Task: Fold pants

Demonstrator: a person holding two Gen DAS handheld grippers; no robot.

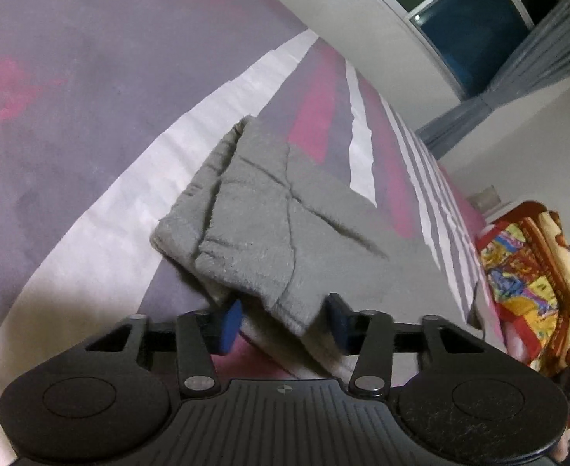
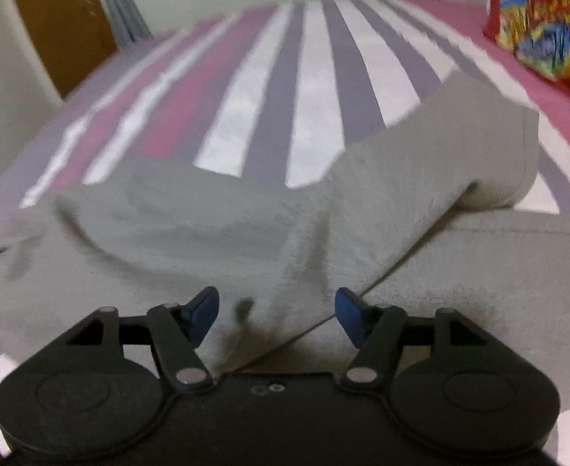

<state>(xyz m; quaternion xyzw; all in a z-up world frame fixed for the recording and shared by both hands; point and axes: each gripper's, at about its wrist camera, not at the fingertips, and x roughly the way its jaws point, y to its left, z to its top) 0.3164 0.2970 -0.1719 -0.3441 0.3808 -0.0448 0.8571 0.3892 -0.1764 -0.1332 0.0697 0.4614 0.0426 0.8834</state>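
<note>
The grey pants (image 1: pixel 269 209) are laid on a bed (image 1: pixel 71 116) covered with a sheet striped in purple, pink and white. In the left wrist view a folded corner of the pants is seen lifted off the sheet, with layered edges shown along its left side. This corner is flanked by the blue pads of the left gripper (image 1: pixel 285 322), which are held spread; the cloth lies between them, though whether it is touched by either pad cannot be told.

In the right wrist view, which is blurred, the pants (image 2: pixel 207 233) are spread wide across the sheet (image 2: pixel 316 89), with one part doubled over toward the right. The right gripper (image 2: pixel 277 310) is held just above the cloth with its fingers parted. A bright patterned blanket (image 2: pixel 541 27) is seen near the far right of the bed.
</note>
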